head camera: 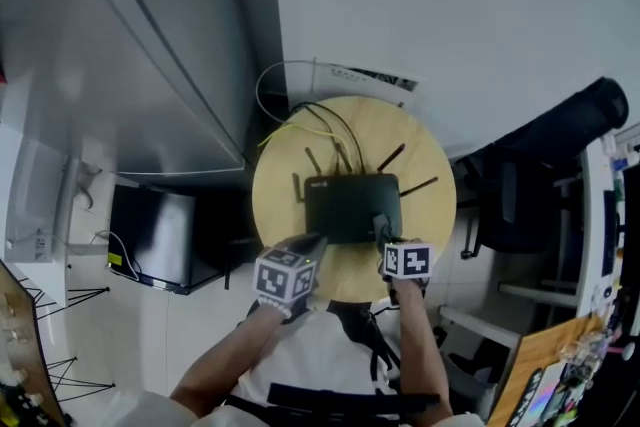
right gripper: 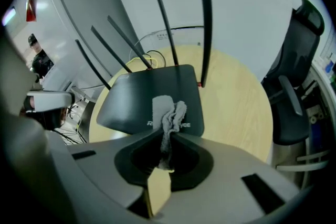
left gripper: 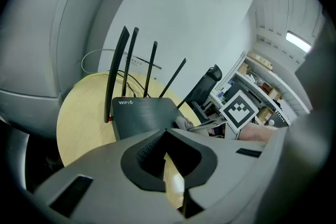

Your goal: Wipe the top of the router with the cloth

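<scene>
Though its four antennas rise along the far edge, the black WiFi router (head camera: 352,203) lies broadside on the round table (head camera: 425,165), just beyond the fingers. The right gripper (right gripper: 167,134) pinches the grey cloth (right gripper: 169,113), which rests on the router's top with its tail hidden. The left gripper (left gripper: 167,131) has its fingers together, empty.

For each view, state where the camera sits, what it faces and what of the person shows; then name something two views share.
Head view: on the head, facing steeply down at the router on the table; forearms, left gripper and right gripper show.
Left gripper view: on the left gripper, facing over its shut, empty jaws across the router; the right gripper shows.
Right gripper view: on the right gripper, facing over jaws shut on the cloth, which rests on the router.
Shared: both gripper views show the chair.
</scene>
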The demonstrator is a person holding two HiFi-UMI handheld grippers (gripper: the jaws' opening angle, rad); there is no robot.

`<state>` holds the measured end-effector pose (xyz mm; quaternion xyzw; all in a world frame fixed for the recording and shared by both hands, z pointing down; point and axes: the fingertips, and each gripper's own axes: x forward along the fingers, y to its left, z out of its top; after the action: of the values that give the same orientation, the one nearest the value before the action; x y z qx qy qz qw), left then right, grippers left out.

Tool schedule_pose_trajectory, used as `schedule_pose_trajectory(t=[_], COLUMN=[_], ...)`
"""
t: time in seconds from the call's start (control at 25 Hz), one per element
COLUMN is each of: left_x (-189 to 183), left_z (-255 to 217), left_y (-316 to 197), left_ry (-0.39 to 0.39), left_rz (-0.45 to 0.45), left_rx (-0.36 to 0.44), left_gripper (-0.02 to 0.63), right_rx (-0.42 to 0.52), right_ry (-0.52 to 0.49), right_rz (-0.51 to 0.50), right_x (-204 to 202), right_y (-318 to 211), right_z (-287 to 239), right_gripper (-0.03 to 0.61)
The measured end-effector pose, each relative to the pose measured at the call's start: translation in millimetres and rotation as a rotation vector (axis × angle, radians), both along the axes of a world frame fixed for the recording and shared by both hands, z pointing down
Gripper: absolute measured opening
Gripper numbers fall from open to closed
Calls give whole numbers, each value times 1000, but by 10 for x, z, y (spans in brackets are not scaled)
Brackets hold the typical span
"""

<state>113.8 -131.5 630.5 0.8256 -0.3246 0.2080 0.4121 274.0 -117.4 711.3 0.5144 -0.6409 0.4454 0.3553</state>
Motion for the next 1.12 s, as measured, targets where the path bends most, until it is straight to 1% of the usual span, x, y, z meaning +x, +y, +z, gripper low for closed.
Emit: schedule_pose_trajectory(t=[0.36,0.68,0.88,1.12], left_x=[-271,-504,-615,-693], left_z=[65,81,51,45], left_y=[23,25,24,74], left_ry=[-17,-14,-12,-1], left_rz=[-23,-39,-50,-55], left_rx=[5,6,11,7], left_gripper=[-3,-3,-3,-3], right_rx=[-5,4,-5,0], right_ry=[-42,-44,-39,-43], right_rz=[-123,-243,-282,-326], right_x=[-766,-1376,-1614,-1806], right_y=[33,35,69,76], right_z=[1,-7,-5,14], right_gripper=[44,46,44,46])
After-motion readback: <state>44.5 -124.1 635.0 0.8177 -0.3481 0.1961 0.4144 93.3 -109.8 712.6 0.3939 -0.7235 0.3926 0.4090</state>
